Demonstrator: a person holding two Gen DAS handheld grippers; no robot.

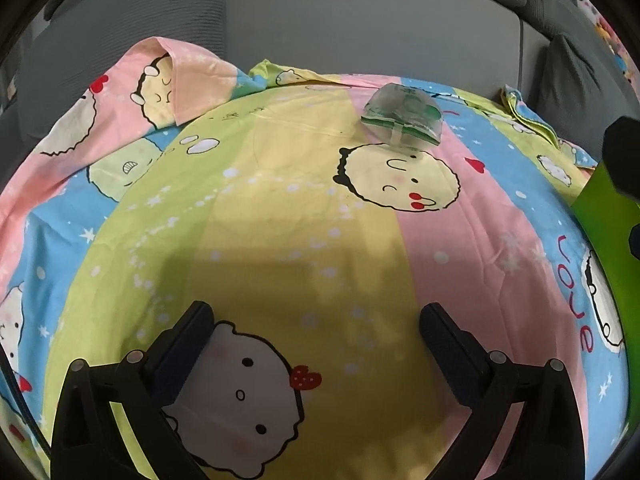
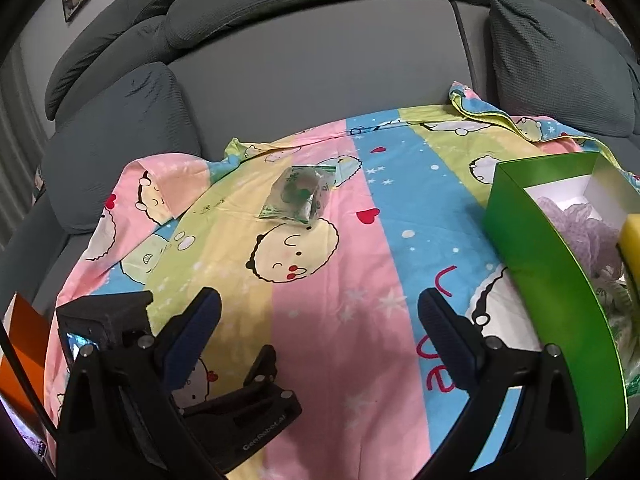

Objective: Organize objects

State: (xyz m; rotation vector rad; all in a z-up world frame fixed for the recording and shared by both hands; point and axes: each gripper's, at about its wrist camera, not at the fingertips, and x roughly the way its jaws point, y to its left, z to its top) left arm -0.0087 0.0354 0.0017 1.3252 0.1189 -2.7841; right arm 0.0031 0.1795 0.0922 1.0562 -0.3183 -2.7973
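A small clear plastic packet with green print (image 1: 402, 118) (image 2: 298, 196) lies on the cartoon-print sheet (image 1: 280, 200) (image 2: 360, 280), well ahead of both grippers. My left gripper (image 1: 316, 316) is open low over the sheet with nothing between its fingers. My right gripper (image 2: 320, 304) is open too, over the pink stripe, empty. In the right wrist view the left gripper's black body (image 2: 240, 400) sits at the lower left. A green box (image 2: 560, 272) (image 1: 600, 216) stands at the right, holding a lilac mesh puff (image 2: 576, 232) and a yellow object (image 2: 632, 240).
The sheet covers a table in front of a grey sofa (image 2: 320, 60) with cushions (image 2: 552, 64). A fold of the sheet (image 1: 180, 80) is bunched at the far left. An orange object (image 2: 24, 344) shows at the left edge of the right wrist view.
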